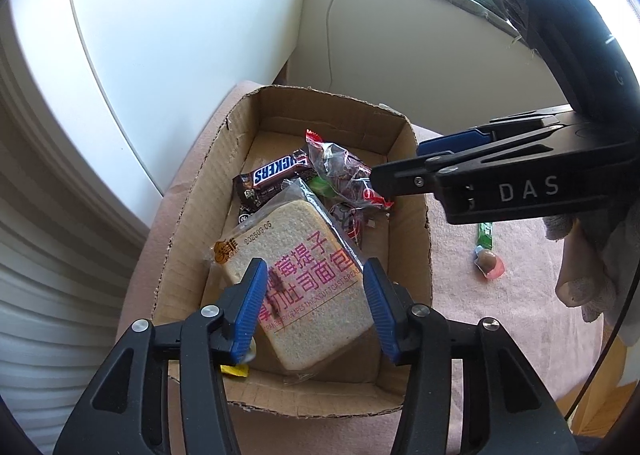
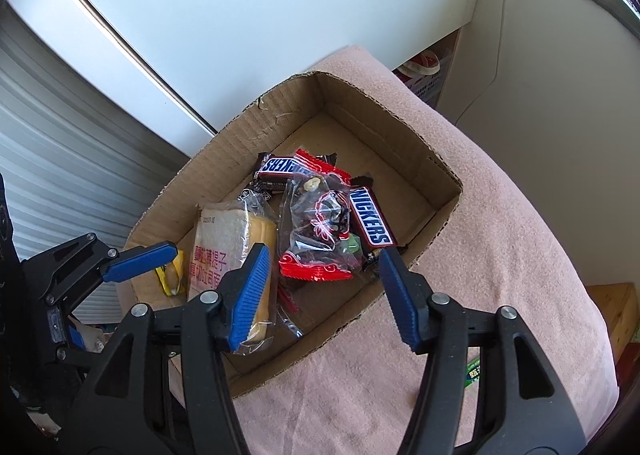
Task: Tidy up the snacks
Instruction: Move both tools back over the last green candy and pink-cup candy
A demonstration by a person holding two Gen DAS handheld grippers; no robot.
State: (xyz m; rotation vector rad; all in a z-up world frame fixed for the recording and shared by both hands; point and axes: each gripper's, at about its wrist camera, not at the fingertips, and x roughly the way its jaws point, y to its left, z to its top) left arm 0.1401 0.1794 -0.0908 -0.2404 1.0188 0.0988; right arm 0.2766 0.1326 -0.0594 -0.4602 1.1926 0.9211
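Cardboard box (image 1: 416, 191) on pink cloth (image 1: 500, 295), holding toast packet (image 1: 304, 279), two Snickers bars (image 2: 370, 221) and red-trimmed clear snack bag (image 2: 316, 235). Left gripper (image 1: 316, 303) above box's near end, fingers spread wide either side of toast packet, gripping nothing. Right gripper (image 2: 324, 295) over box's edge, fingers likewise apart and empty. Green-wrapped candy (image 1: 486, 251) lying on cloth outside box, beside its right wall.

Wrapped snacks (image 2: 316, 223) inside cardboard box (image 2: 280, 111)
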